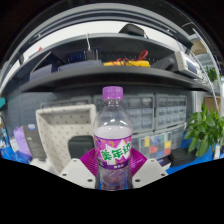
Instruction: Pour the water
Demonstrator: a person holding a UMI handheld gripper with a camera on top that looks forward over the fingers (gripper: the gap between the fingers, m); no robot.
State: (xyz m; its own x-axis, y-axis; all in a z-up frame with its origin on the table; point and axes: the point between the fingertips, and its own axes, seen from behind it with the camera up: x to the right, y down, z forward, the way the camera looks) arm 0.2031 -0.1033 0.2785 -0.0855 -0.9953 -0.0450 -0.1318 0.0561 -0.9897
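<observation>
A clear plastic bottle (112,135) with a purple cap and a purple label with white writing stands upright between my fingers. My gripper (112,165) has its magenta pads (87,160) pressed against both sides of the bottle at label height. The bottle's lower part holds a purple drink. No cup or other vessel shows.
A beige chair-like frame (58,128) stands behind the bottle to the left. A green plant (207,130) is at the right. Grey drawer units (160,112) and a shelf (110,72) with clutter run across the back. A blue item (18,150) lies at the left.
</observation>
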